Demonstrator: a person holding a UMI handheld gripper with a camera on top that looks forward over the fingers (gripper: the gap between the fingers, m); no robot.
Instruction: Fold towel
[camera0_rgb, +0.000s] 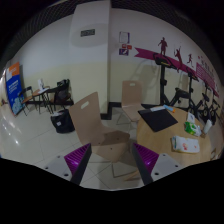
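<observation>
Gripper (110, 163): fingers spread apart, gripping nothing; purple pads (78, 156) face bare floor.
Towel: cannot be told anywhere in the room.
Writing: too small to read on the blue poster (14, 88) left of the wooden chair (88, 117).
Open room: pale floor (40, 140) around the chair.
Edge: table (165, 128) right of the chair.

A wooden chair (88, 113) stands near a table (165, 130) bearing a dark board (157, 120); wall stickers (170, 50) behind.
</observation>
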